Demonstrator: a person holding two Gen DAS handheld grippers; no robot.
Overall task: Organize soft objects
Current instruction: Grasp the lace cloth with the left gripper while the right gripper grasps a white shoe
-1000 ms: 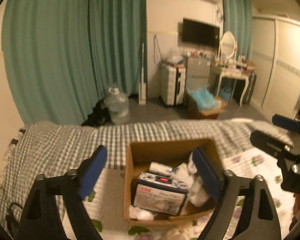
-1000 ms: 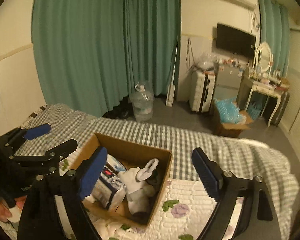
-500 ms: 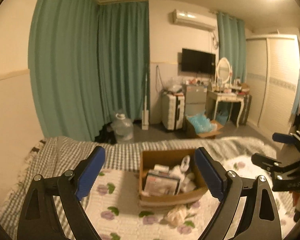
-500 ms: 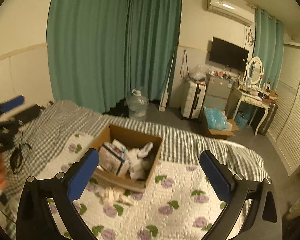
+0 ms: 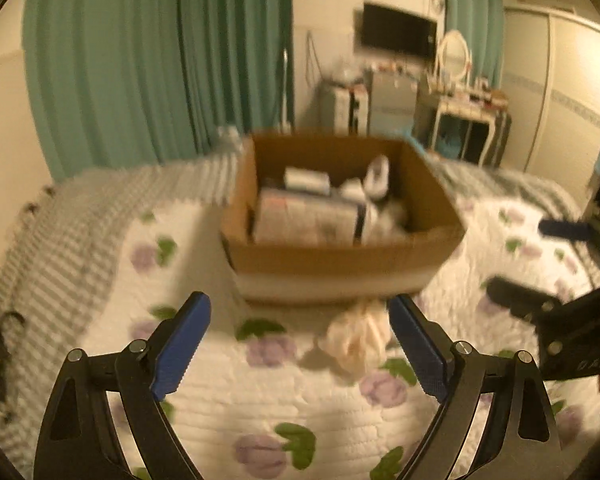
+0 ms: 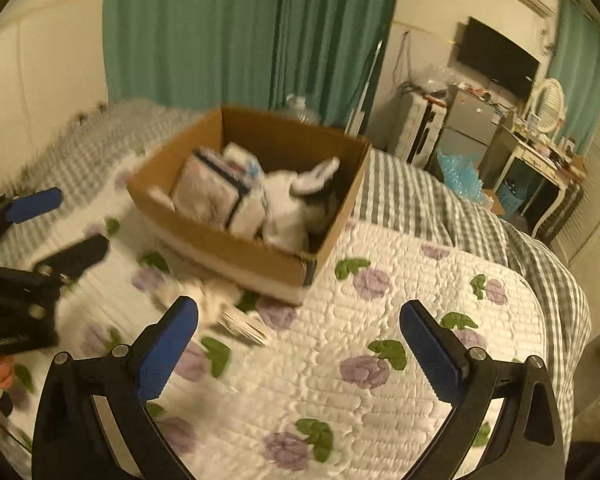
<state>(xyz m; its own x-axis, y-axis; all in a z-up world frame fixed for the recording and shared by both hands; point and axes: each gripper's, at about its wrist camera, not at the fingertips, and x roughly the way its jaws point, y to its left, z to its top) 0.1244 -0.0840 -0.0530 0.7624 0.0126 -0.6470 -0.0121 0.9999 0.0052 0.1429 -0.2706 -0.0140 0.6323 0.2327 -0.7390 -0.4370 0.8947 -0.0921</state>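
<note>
Left wrist view first. Crumpled cream-white cloth bundle [image 5: 358,334] lying on the white quilted bedspread with purple flowers [image 5: 236,384], just in front of the open brown cardboard box [image 5: 340,256] and just inside the right blue pad of the left gripper [image 5: 300,340]. Jaws spread wide, nothing between them. Looks very light and floppy (probably a sock or small rag, too blurry to tell), so no worry about breaking it; likely to sag and trail once lifted. Best bet: pinch the bunched-up middle, not a loose corner. Box already packed with a white printed soft pack [image 5: 304,220] and other pale soft stuff.

Compared with half a second ago: much closer and lower now, box filling the middle of the view instead of sitting far off, cloth right at the fingertips.

Right wrist view. Same cloth [image 6: 216,300] showing as a pale smear near the front corner of the box [image 6: 236,248], just past the left blue pad of the right gripper [image 6: 300,320]. Also wide open and empty, hovering over bare quilt. Left gripper visible at the far left edge.

Versus half a second ago: also dropped in nearer, box bigger in view, ceiling gone from the shot.
</note>
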